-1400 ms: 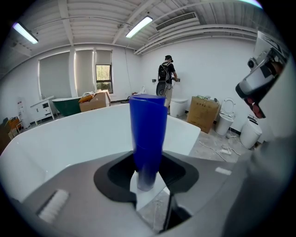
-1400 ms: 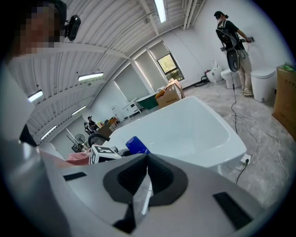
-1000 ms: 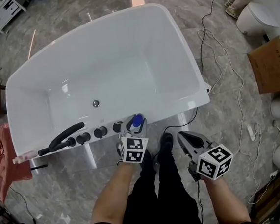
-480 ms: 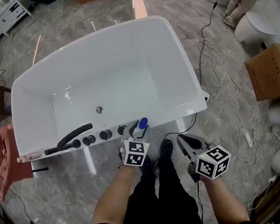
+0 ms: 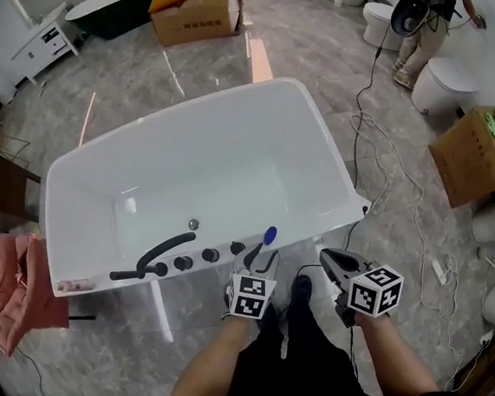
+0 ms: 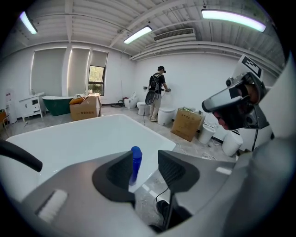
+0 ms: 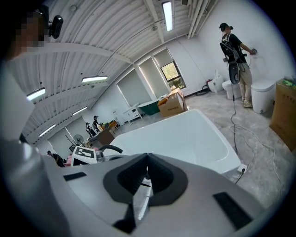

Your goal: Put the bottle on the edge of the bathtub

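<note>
A small blue bottle (image 5: 269, 235) stands upright on the near rim of the white bathtub (image 5: 310, 126), right of the black knobs. My left gripper (image 5: 257, 255) is just in front of it, jaws open and off the bottle. In the left gripper view the bottle (image 6: 136, 156) shows beyond the open left gripper (image 6: 145, 161), close to the left jaw, with a gap to the right jaw. My right gripper (image 5: 330, 260) hangs over the floor to the right, shut with nothing in it. The right gripper (image 7: 146, 162) shows its pads pressed together.
A black faucet (image 5: 157, 251) and three knobs (image 5: 209, 256) sit on the tub's near rim. A pink cloth (image 5: 12, 289) hangs at the left. Cables (image 5: 383, 158), a cardboard box (image 5: 478, 155) and toilets (image 5: 441, 83) lie to the right. A person (image 5: 429, 1) stands far back.
The left gripper's jaws have come off the bottle and drawn back a little; the bottle stands alone on the rim. The head view has tilted up, showing more floor beyond the tub.
</note>
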### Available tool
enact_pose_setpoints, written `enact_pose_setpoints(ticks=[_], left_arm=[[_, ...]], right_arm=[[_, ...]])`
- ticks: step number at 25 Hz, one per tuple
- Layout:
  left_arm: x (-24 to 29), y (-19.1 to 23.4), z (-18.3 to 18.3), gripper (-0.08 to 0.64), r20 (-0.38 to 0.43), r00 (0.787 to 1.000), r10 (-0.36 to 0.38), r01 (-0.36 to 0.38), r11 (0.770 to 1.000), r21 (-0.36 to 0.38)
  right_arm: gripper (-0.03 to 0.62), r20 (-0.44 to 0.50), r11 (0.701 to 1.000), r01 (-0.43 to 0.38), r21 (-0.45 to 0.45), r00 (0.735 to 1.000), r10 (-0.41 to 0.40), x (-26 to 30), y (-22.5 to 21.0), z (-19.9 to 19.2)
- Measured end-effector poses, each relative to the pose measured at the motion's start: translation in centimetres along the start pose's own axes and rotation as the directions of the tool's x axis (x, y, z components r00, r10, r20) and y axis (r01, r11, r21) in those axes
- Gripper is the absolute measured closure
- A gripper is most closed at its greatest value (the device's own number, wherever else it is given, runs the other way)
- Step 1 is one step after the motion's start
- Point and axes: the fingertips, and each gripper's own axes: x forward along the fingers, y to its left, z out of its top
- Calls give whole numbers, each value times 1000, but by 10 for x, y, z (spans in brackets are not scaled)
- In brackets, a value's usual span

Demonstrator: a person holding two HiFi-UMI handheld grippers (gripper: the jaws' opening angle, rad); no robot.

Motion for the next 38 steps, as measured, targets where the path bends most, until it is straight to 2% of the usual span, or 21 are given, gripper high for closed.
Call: enact_pose_setpoints(ticks=[6, 13, 17, 22, 25, 33, 38], left_arm=[[-41, -11, 30, 423, 69, 997, -33, 31, 999, 29], [-86, -8, 67, 466, 174, 985, -17, 8, 999, 52], [-101, -7, 86, 500, 204, 979, -8, -4, 998, 57], [-112, -18, 112, 521, 245, 969, 21, -41, 996, 78], [-113, -29, 123, 532, 242, 970, 33, -55, 995, 88], [-101, -86, 156, 548, 255, 962, 100, -104, 995, 0], [-99, -114, 178, 549, 274, 948, 164, -155, 986, -54]], right_arm=[[581, 6, 999, 24, -33, 1000, -24, -18, 25, 7], [581, 12, 998, 48, -51, 999, -47, -41, 45, 2], [581, 50, 995, 71, -72, 996, -67, -58, 44, 13], [581, 100, 993, 52, -108, 994, -41, -82, 33, 39], [581, 149, 994, 34, -102, 989, -19, -97, 28, 53], [581, 181, 997, -22, -78, 983, 36, -150, -16, 49], [581, 198, 989, -52, -138, 977, 79, -171, -39, 64]])
